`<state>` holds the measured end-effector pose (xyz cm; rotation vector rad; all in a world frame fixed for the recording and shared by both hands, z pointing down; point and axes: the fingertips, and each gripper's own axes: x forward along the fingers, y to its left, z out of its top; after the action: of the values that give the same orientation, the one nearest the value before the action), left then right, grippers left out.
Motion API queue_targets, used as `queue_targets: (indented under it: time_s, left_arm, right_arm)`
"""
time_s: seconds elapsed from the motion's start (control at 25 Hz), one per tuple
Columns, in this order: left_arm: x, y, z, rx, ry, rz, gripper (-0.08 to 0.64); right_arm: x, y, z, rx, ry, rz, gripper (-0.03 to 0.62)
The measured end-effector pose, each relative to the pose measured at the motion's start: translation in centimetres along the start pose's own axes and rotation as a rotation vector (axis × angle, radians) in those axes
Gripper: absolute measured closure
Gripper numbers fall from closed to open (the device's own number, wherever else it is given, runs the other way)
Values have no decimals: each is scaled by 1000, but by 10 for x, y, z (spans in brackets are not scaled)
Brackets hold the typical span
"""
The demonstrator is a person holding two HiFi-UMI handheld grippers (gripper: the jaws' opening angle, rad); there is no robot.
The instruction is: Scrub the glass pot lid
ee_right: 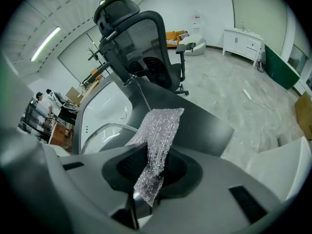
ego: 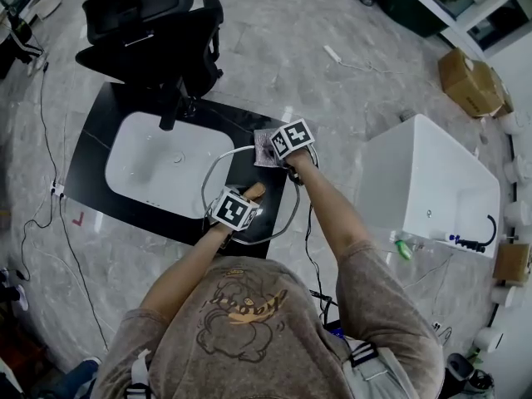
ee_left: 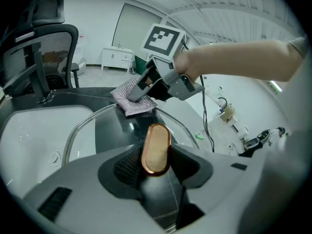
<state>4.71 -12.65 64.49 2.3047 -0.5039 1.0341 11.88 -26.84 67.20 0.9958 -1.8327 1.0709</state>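
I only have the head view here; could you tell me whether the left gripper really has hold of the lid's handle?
Observer: Yes. In the left gripper view, the left gripper has its jaws closed on the lid's oblong, copper-rimmed handle.
Operator: Thank you. What is the right gripper holding, please?
Observer: The right gripper pinches a silvery mesh scrubbing cloth between its jaws, and the loose end sticks out past them.
Operator: Is that cloth on the glass?
Observer: The left gripper view shows it lying at the far rim of the glass lid, beyond the handle.
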Motion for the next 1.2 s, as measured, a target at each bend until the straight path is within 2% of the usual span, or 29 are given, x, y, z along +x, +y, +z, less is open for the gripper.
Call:
queue_targets:
  time_s: [0.24, 0.52, 0.76, 0.96, 1.2]
  left_arm:
    - [0, -1, 0, -7, -2, -13, 365]
    - [1, 2, -1, -10, -25, 17, 364]
    - [3, 4, -2, -8, -47, 27, 364]
    - [2, 0, 0, -9, -48, 23, 364]
    - [5, 4, 1, -6, -62, 30, 364]
  right_arm:
    - [22, 47, 26, -115, 16, 47, 502]
    - [43, 102, 36, -293, 52, 106, 502]
    - [57, 157, 20, -419, 130, 253, 502]
    - [62, 189, 3, -516, 205, 333, 502]
    - [65, 209, -9, -539, 251, 396, 502]
